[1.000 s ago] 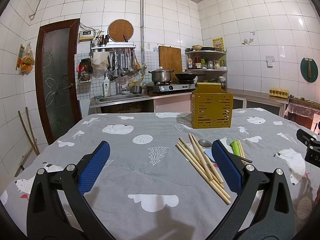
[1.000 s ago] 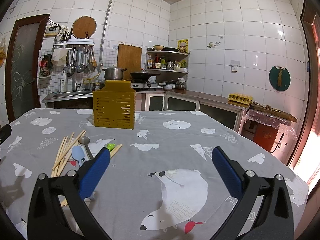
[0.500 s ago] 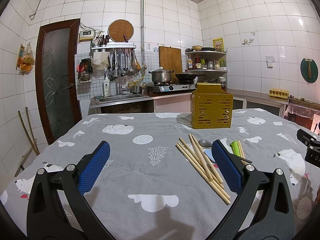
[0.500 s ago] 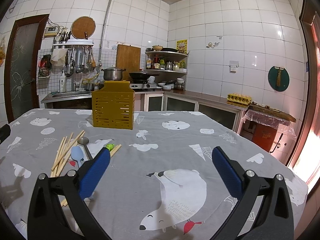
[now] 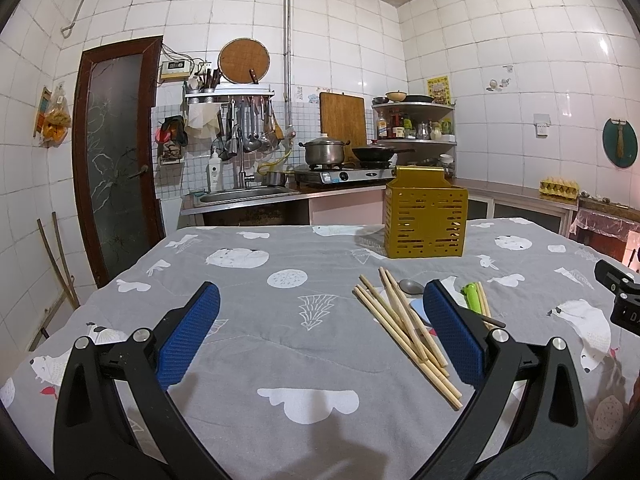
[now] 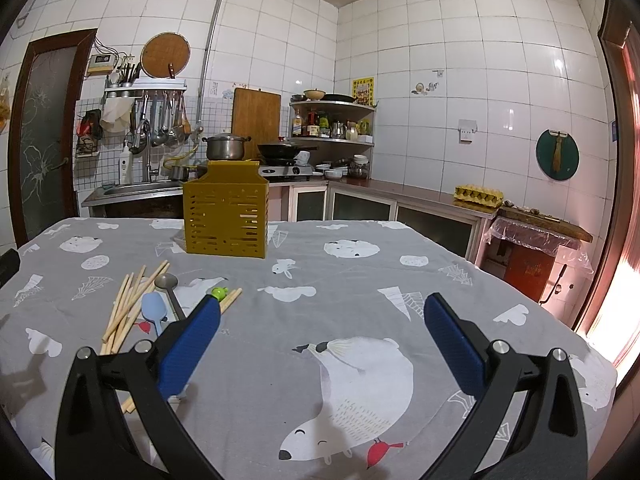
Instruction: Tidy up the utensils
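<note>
A yellow slotted utensil holder (image 5: 425, 219) stands upright toward the far side of the table; it also shows in the right wrist view (image 6: 226, 211). Several wooden chopsticks (image 5: 400, 320) lie loose on the cloth, with a metal spoon (image 5: 412, 286), a light blue spoon (image 6: 153, 309) and a green-topped utensil (image 5: 472, 295) beside them. My left gripper (image 5: 320, 308) is open and empty, its right finger just right of the chopsticks. My right gripper (image 6: 320, 320) is open and empty, its left finger over the green-topped utensil (image 6: 219, 292) and chopsticks (image 6: 130, 304).
The table carries a grey cloth (image 5: 280, 344) with white animal prints. Behind it are a sink counter (image 5: 248, 196), a stove with a pot (image 5: 324, 152) and a pan, and a corner shelf (image 6: 332, 120). A counter with an egg tray (image 6: 478, 194) runs along the right.
The right wrist view has shifted very slightly, the holder drifting a touch left. The left gripper and the utensils have not moved.
</note>
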